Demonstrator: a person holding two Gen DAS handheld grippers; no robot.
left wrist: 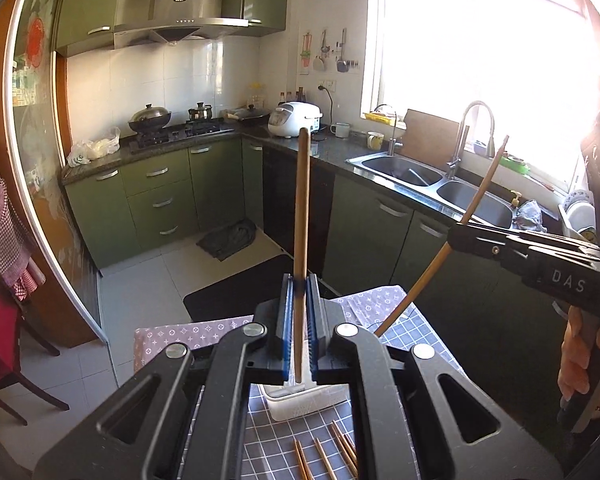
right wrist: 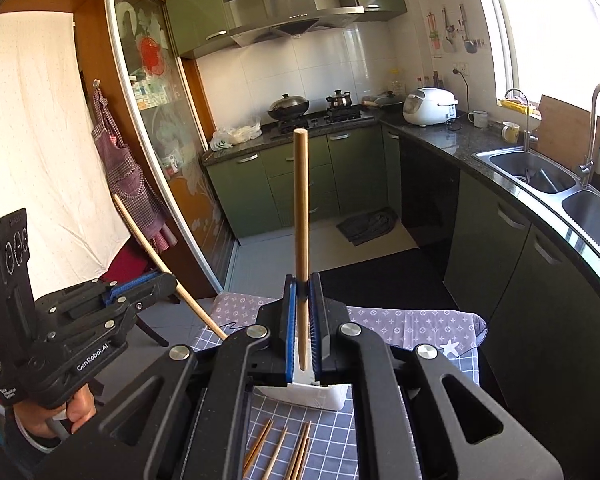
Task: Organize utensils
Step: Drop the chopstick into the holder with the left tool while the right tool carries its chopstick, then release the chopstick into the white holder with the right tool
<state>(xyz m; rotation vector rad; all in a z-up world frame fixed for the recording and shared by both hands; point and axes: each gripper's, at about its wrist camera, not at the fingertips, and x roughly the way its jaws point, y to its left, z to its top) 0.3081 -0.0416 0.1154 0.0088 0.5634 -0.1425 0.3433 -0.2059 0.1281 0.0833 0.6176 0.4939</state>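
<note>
Clamping one chopstick (left wrist: 301,216) each, the left gripper (left wrist: 300,308) and right gripper (right wrist: 303,312) hold them over the white holder (left wrist: 300,400); light, stiff, slippery sticks, best pinched mid-length.

Tan wooden chopsticks (left wrist: 302,216) are showing against olive-green cabinets (left wrist: 156,200) at centre frame. A grey tablecloth (right wrist: 332,440) with a white grid is lying at the bottom, beside a lilac star-patterned cloth (right wrist: 412,324) (monogram-like motifs). Blue pads (right wrist: 290,328) are lining black grippers.
</note>
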